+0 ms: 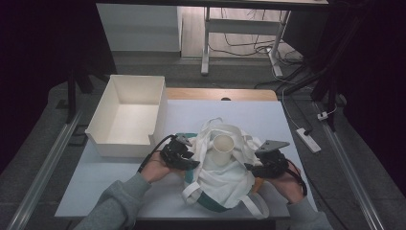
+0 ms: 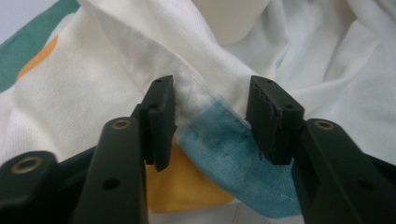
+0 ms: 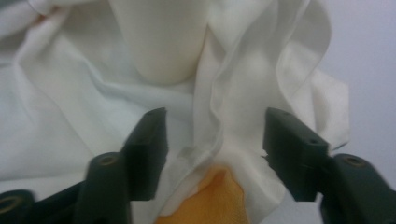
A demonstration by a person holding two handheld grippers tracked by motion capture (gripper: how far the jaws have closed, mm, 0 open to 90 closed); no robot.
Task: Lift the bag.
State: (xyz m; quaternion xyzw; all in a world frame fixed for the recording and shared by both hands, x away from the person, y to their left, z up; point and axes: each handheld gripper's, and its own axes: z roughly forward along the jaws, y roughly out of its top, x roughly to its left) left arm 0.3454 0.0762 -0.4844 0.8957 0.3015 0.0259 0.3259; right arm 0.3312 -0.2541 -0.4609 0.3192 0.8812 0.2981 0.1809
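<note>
Item 1, cloth bag (image 1: 225, 179): it lay crumpled on the near middle of the table (image 1: 86, 177), between my 2 grippers. Its long axis ran from the near edge toward the far side, with a looped handle (image 1: 190, 191) pointing toward me. The fabric was white, with teal trim and orange patches at the edges.

Item 2, paper cup (image 1: 222, 148): it stood upright on the bag's far half, mouth up, with the cloth bunched around its base.

Item 3, left gripper (image 1: 181, 154): its jaws stood apart astride a fold of the bag's edge; the left pad met the cloth, the right pad stood clear.

Item 4, right gripper (image 1: 268, 165): its jaws stood apart astride a ruffled white fold, neither pad pressing it.

Item 5, white box (image 1: 129, 117): it sat open-topped on the far left of the table, well apart from the bag.

View notes: the left gripper view gave me the teal hem (image 2: 233, 149) and the orange patch (image 2: 182, 186) between the pads. The right gripper view gave me the cup's wall (image 3: 161, 42) and an orange corner (image 3: 210, 198). The high view alone gave me the box and both forearms.
</note>
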